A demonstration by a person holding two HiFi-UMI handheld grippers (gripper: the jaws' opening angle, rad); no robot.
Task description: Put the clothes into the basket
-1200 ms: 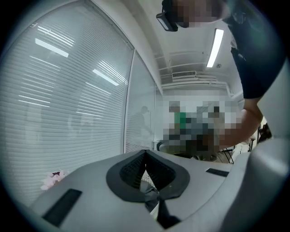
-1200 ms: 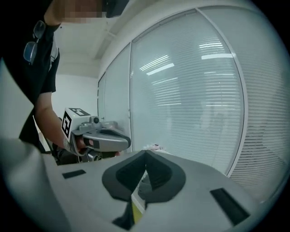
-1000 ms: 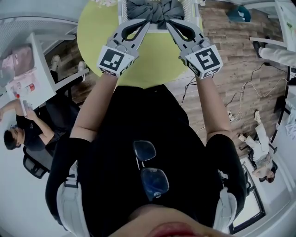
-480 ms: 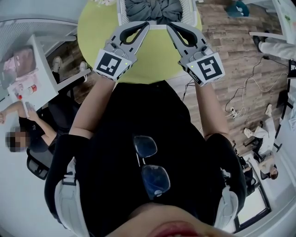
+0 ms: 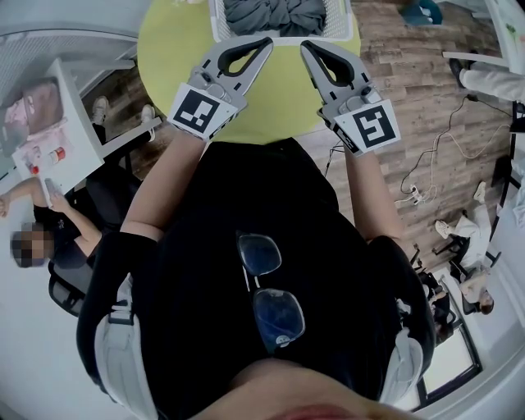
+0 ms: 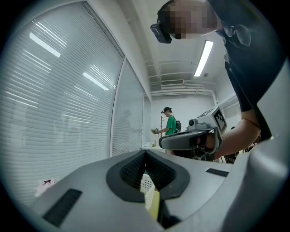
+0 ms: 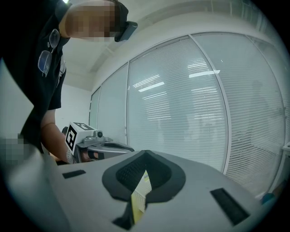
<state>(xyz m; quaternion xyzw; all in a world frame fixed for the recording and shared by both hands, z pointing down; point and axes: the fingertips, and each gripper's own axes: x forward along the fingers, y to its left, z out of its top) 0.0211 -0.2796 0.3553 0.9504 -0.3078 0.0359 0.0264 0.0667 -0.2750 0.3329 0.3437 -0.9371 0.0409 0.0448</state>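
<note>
In the head view, the grey clothes (image 5: 275,12) lie inside the white basket (image 5: 216,26) at the far edge of the yellow-green round table (image 5: 168,57). The left gripper (image 5: 267,40) and right gripper (image 5: 304,45) hover side by side just short of the basket's near rim, both empty. In the left gripper view, its jaws meet at the tips with nothing between them; the basket's mesh and the tabletop show through the gap below. In the right gripper view, its jaws are likewise pressed together and hold nothing.
</note>
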